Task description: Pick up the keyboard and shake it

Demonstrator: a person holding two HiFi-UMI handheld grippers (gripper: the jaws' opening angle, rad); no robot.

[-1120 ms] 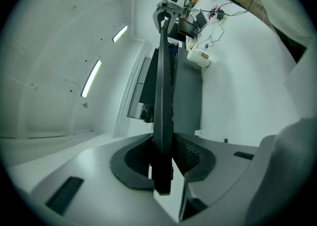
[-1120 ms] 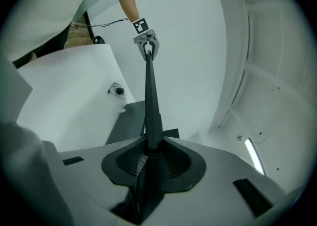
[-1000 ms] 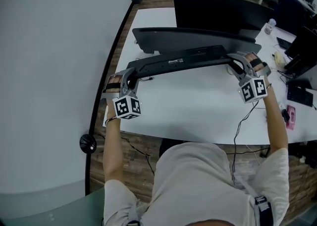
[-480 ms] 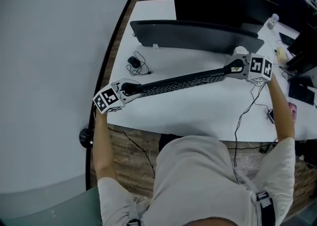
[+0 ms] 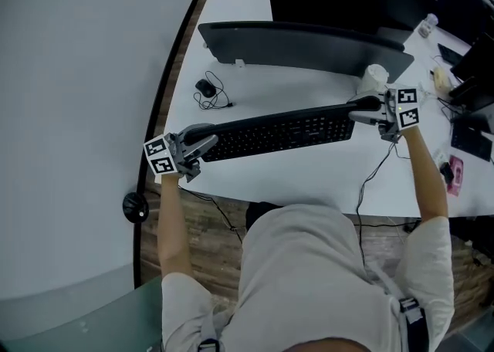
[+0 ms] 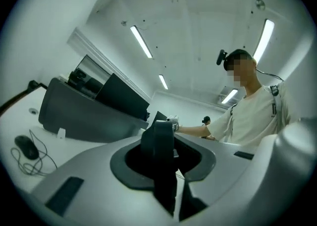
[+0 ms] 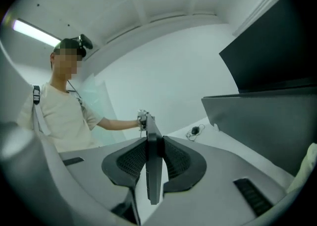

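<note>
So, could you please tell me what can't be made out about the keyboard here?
- Whether the long black keyboard touches the white desk: head view looks down, gripper views see it edge-on.
- Key legends, head view: too small.
- Its ends, head view: covered by the left tool and right tool.
- White lump beside right tool: too small to identify.

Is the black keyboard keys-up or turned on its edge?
Keys up. In the head view the key rows of the long black keyboard face the camera, with the left gripper and right gripper shut on its ends.
</note>
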